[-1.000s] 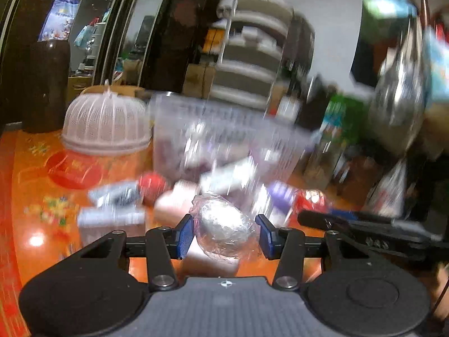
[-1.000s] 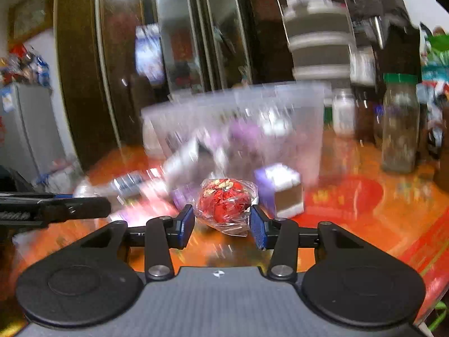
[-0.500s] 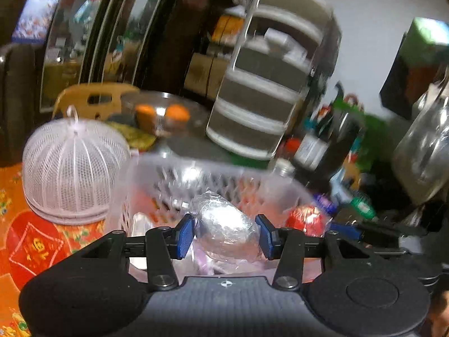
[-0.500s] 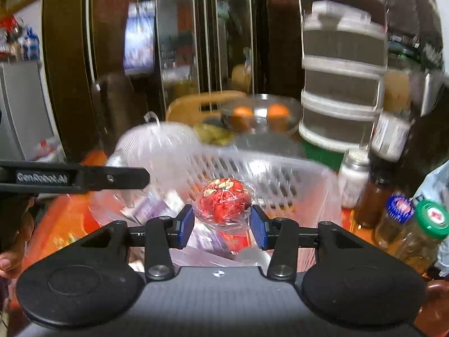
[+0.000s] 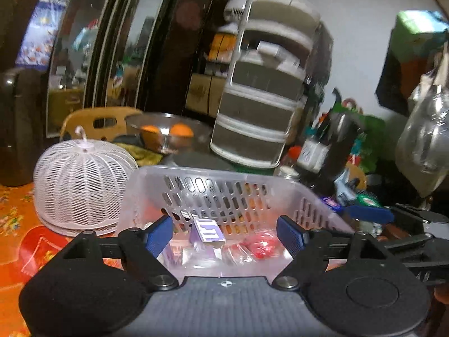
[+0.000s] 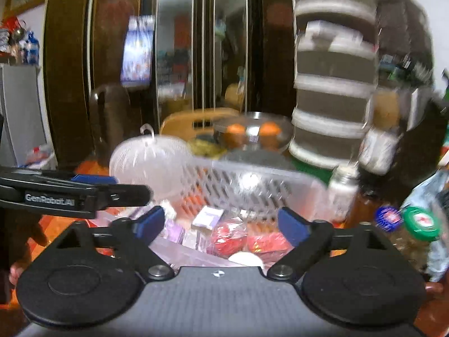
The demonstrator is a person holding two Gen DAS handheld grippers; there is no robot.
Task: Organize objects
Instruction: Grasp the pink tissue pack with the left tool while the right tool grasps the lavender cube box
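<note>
**Both claws wide over the basket**

Left wrist view: the left claw [image 5: 224, 234] gapes wide and empty; the basket [image 5: 224, 174] lies straight ahead, a purple box [image 5: 207, 233] inside.

Right wrist view: the right claw [image 6: 221, 226] is equally wide, with a red wrapped packet [image 6: 228, 237] directly below it.

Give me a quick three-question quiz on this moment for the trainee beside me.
1. True or false: the left gripper is shut on a silver wrapped ball.
2. Multiple choice: the purple box lies A) under the white mesh cover, B) in the clear basket, C) between the right gripper's fingers.
3. Fill in: the right gripper hovers over the basket with its fingers ____.

Key: 1 false, its fingers are spread and hold nothing; 2 B; 3 open.
</note>
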